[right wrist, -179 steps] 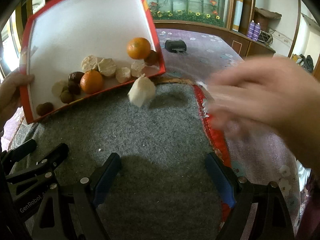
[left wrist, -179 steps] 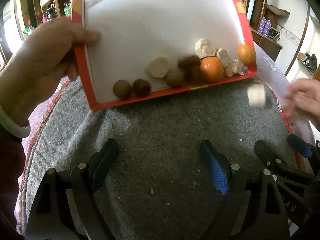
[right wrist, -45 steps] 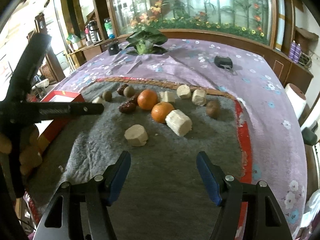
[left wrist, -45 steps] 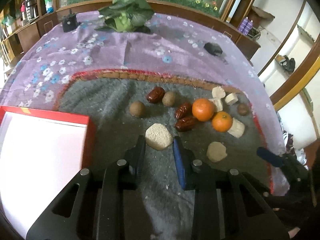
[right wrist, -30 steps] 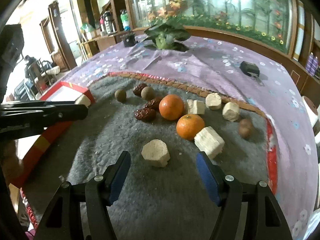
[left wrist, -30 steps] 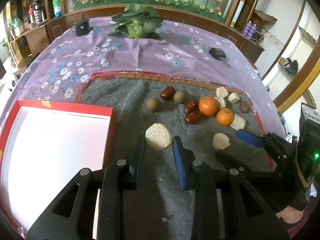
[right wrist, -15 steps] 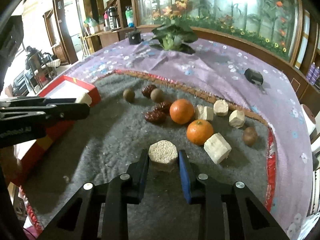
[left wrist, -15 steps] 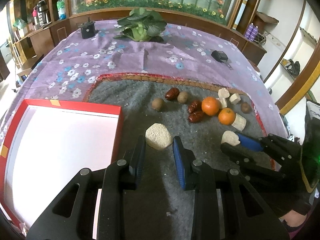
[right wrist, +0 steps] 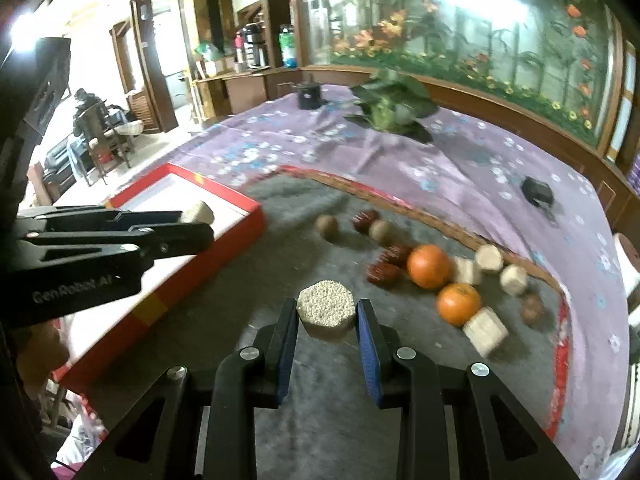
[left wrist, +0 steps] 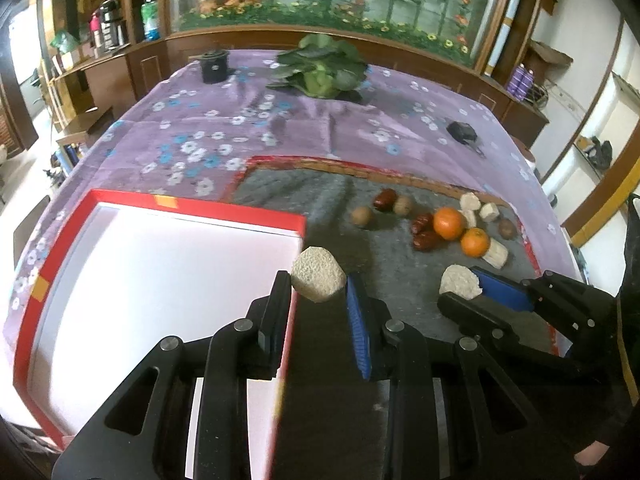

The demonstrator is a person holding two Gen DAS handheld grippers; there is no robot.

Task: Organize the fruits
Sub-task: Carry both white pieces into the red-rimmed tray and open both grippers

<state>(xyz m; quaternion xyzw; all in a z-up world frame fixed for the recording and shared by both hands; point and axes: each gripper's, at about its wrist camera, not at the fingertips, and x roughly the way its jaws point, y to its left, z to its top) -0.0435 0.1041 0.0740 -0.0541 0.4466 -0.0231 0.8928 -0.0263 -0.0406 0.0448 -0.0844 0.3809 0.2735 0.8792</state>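
Left claw [left wrist: 319, 300] clamped on pale chunk [left wrist: 318, 275], now over right edge of red tray [left wrist: 192, 205]; 0.5 s ago it was over grey mat [left wrist: 400, 280]. Right claw [right wrist: 327, 322] clamped on second pale chunk [right wrist: 327, 312], lifted above mat, unchanged grip. Tray interior white, nothing inside. Two oranges [right wrist: 430, 266], dates, brown fruits, more chunks lie on mat, right side of tabletop [left wrist: 280, 120].

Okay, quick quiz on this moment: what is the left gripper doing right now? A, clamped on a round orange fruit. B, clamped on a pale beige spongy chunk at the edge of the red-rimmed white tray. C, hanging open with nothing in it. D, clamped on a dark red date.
B: the left gripper is shut on the pale beige spongy chunk at the edge of the red-rimmed white tray.
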